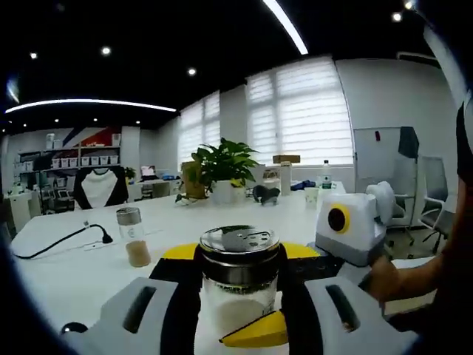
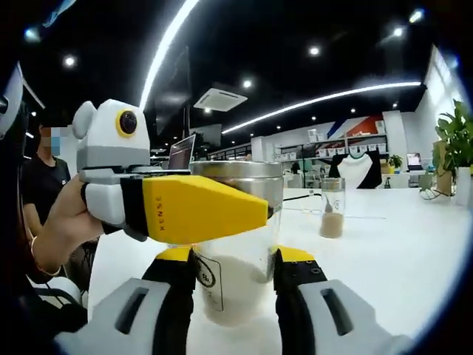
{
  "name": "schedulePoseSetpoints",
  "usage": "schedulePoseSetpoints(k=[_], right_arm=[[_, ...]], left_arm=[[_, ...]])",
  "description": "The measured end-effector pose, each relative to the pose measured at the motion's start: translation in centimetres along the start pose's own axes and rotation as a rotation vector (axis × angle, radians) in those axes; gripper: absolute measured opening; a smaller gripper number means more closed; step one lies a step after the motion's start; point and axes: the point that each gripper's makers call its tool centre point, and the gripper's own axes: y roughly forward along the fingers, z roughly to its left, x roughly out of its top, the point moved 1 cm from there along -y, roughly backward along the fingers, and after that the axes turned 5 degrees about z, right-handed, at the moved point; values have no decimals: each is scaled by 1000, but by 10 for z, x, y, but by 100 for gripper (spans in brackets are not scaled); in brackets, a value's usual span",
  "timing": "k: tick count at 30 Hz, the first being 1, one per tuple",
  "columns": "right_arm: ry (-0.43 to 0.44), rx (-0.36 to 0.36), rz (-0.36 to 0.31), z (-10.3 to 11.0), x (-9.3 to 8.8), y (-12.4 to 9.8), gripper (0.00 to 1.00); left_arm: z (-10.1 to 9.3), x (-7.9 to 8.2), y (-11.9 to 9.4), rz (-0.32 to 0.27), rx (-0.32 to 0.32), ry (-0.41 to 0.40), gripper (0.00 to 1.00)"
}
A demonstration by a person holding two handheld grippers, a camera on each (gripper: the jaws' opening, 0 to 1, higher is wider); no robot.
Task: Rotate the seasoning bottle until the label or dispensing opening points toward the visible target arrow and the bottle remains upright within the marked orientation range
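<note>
The seasoning bottle [image 1: 238, 285] is a glass jar of white powder with a perforated metal lid, standing upright on the white table [image 1: 66, 281]. My left gripper [image 1: 240, 251] is shut on it, with a yellow tip against each side. One yellow finger [image 1: 255, 334] of the right gripper crosses the bottle's near face. In the right gripper view the bottle [image 2: 236, 285] shows a label at its lower left. My right gripper [image 2: 235, 255] is shut on the bottle's sides there. A yellow finger [image 2: 203, 207] of the left gripper lies across the bottle's front, and a hand holds that gripper.
A second small jar [image 1: 133, 237] [image 2: 332, 207] of brown powder stands further back on the table. A black cable [image 1: 66, 240] lies at the left. A potted plant [image 1: 225, 166], a drink bottle [image 1: 325, 174] and a laptop [image 2: 181, 151] stand farther off. A person [image 2: 41, 188] is beside the table.
</note>
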Motion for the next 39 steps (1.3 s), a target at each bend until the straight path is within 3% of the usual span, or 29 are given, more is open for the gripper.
schedulePoseSetpoints(k=[8,17,28,39], right_arm=[[-69,18,30,5,-1,8,39],[-103,26,56,10,-3,26,38],[-110,44,83,14,-6,50,38],[-113,57,107,19,-14,64,38]], left_arm=[[6,-3,-6,8,-3,8,42],[22,-7,-18,21,51,-4,42],[46,-14,-36,35,164,-34,42],[56,-24,-43,58,207,-40,42]])
